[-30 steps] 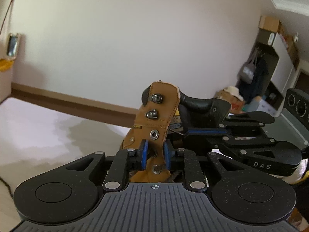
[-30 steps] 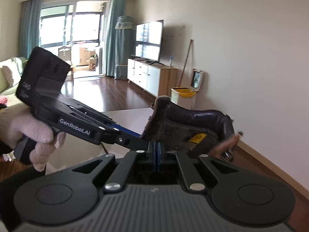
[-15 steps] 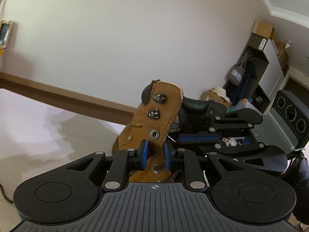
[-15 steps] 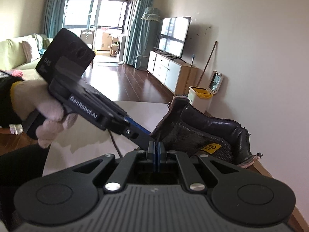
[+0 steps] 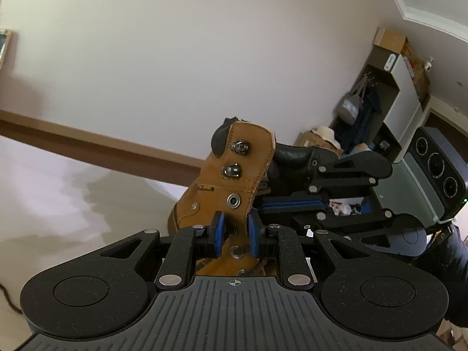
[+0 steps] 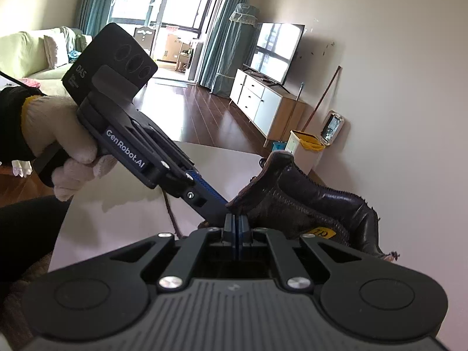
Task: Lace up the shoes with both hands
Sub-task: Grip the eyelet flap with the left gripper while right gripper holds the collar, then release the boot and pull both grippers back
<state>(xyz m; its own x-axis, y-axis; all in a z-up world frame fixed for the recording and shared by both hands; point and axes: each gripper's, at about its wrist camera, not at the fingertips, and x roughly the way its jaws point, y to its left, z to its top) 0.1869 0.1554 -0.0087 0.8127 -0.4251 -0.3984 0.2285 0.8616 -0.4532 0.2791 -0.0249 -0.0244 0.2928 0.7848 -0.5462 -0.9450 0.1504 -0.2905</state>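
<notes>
Rolled right tool [image 6: 235,228] faces "GenRobot.AI" on left tool [image 6: 204,201].

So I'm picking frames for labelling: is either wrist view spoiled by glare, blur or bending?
Left wrist view: even light, boot flap sharp, the baseboard bowed and tilted by the fisheye. Right wrist view: the balcony window blown out white, the boot collar dark but readable, the walls curved towards the edges. No motion blur in either.
</notes>
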